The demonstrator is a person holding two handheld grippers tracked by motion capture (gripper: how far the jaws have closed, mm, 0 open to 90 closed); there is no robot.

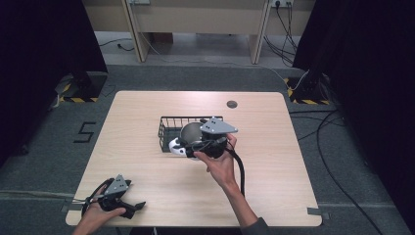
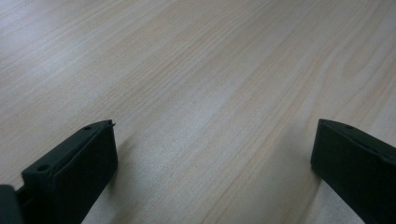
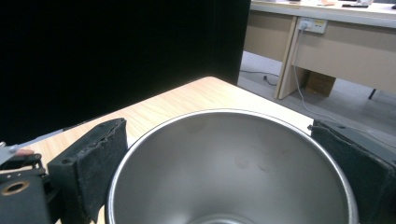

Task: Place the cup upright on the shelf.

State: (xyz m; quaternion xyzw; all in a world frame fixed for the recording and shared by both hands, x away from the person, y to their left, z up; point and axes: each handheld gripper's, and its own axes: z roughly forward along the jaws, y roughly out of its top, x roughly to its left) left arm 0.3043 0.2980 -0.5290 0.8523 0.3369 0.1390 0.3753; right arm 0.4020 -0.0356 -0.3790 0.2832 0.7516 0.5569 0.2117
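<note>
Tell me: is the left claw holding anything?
No. In the left gripper view the left claw has its jaws wide apart over the bare wooden table.

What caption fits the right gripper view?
Right gripper holds a steel bowl between its jaws above the wooden table.

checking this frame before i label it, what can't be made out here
- Steel bowl: its bottom is cut off by the lower edge of the right gripper view.
- Wire basket: in the high view the right gripper and bowl hide its right part.
- White object under that gripper: too small to identify.
</note>
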